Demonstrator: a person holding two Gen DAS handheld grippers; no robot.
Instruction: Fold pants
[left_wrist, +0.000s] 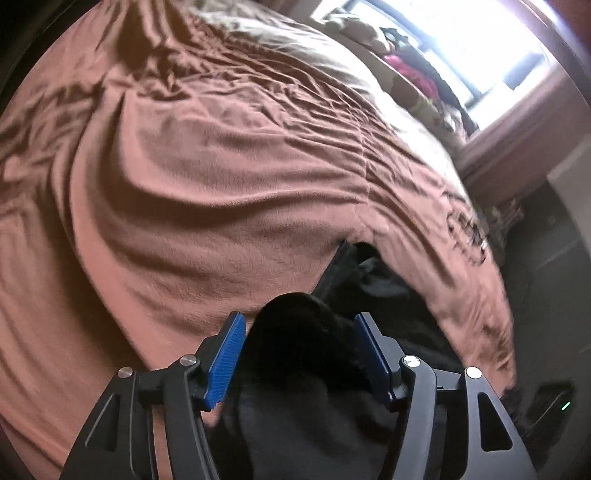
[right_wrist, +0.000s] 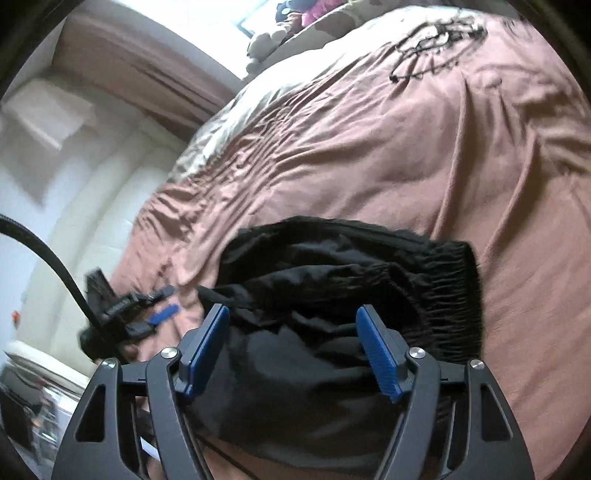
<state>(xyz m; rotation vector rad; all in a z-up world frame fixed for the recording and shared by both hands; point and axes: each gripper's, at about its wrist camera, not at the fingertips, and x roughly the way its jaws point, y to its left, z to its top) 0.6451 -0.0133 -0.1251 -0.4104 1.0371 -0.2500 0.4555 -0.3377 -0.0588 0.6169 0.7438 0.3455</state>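
Note:
Black pants (right_wrist: 332, 295) lie bunched on the pink bedspread (right_wrist: 406, 147), with the elastic waistband (right_wrist: 454, 291) at the right. My right gripper (right_wrist: 293, 321) is open, its blue pads over the dark cloth, not closed on it. The left gripper (right_wrist: 162, 306) shows at the left of the right wrist view, jaws apart. In the left wrist view my left gripper (left_wrist: 299, 325) is open with a bulge of the black pants (left_wrist: 295, 350) between the pads; the cloth is not pinched.
The pink bedspread (left_wrist: 184, 166) covers the bed, rumpled, with a black scribble print (right_wrist: 436, 48). Plush toys (right_wrist: 266, 40) and a bright window (left_wrist: 461, 44) are at the bed's far end. A white wall panel (right_wrist: 74, 203) and dark floor (left_wrist: 554, 295) border the bed.

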